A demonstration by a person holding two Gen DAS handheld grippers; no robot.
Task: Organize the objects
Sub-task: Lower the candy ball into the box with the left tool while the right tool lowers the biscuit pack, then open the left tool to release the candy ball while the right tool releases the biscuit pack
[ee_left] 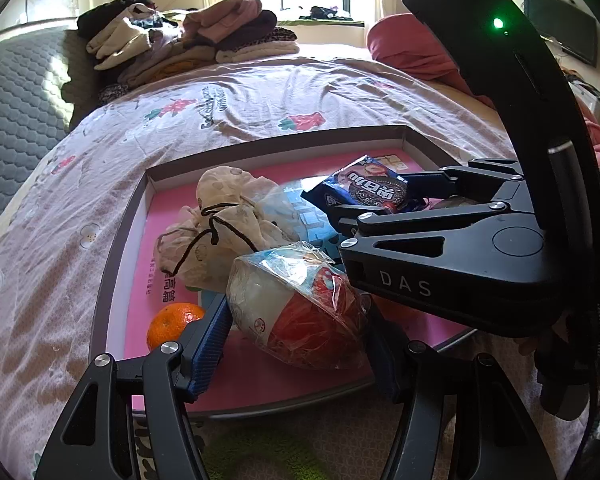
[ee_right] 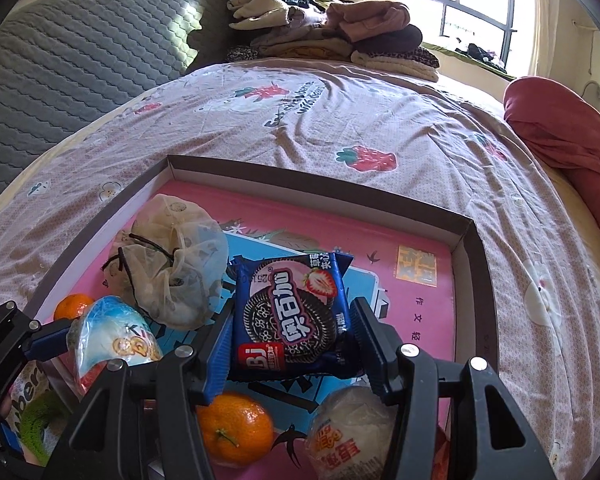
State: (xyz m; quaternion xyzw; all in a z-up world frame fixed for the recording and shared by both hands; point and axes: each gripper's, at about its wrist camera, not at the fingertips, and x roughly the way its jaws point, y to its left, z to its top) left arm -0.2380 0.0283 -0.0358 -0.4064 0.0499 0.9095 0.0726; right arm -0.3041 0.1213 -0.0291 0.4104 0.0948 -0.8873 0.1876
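Right gripper (ee_right: pixel 290 344) jaws loosely flank a cookie packet (ee_right: pixel 290 316), possibly touching; left gripper (ee_left: pixel 296 336) jaws clamp a wrapped toy egg (ee_left: pixel 296 312) at the tray's (ee_left: pixel 276 142) near edge.

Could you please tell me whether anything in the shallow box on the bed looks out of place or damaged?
Nothing looks damaged or spilled. The crumpled beige drawstring cloth pouch lies in the shallow pink-lined cardboard box among food items, the odd one out.

Left hand-held gripper (ee_left: pixel 296 336) wide; right hand-held gripper (ee_right: pixel 290 344) parted.
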